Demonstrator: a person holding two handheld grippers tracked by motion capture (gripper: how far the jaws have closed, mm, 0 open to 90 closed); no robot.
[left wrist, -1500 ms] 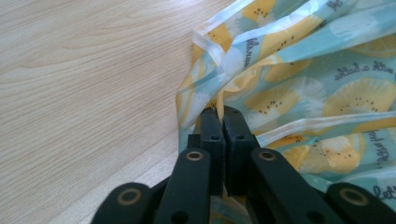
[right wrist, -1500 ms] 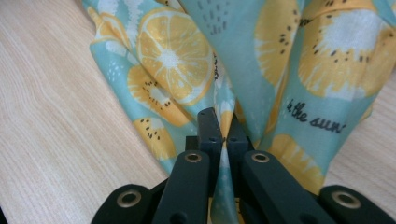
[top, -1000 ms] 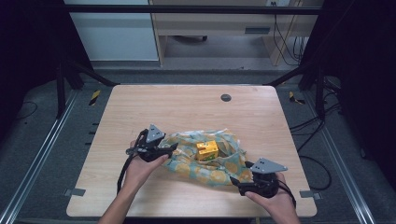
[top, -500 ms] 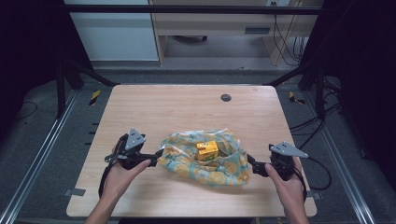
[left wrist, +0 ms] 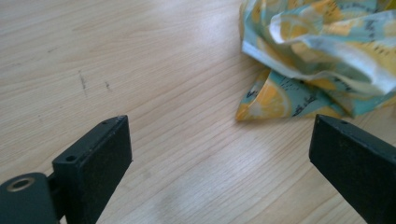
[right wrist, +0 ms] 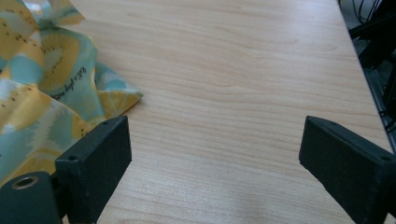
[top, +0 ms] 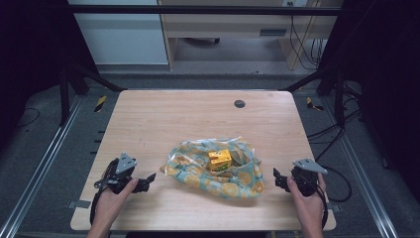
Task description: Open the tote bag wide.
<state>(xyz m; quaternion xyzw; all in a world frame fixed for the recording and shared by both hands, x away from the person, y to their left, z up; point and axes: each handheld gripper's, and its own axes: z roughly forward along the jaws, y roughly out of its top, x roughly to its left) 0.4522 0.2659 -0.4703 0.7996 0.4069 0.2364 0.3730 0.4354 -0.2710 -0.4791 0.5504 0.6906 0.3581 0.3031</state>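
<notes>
A crumpled teal cloth with a yellow lemon print [top: 218,171] lies in the near middle of the wooden table [top: 198,119]. A small yellow box [top: 219,159] rests on top of it. My left gripper [top: 148,179] is open, low over the table just left of the cloth, whose corner [left wrist: 266,100] lies beyond its jaws. My right gripper [top: 276,179] is open too, just right of the cloth, with a cloth edge [right wrist: 70,88] beside its left jaw. Nothing sits between either pair of jaws.
A round dark grommet [top: 239,103] sits near the table's far edge. Metal rails [top: 39,163] run along both sides of the table. Cables [top: 341,173] trail off the right side.
Both grippers have drawn away from the cloth, the left one leftward and the right one rightward and nearer me. The cloth now lies free with the box on it.
</notes>
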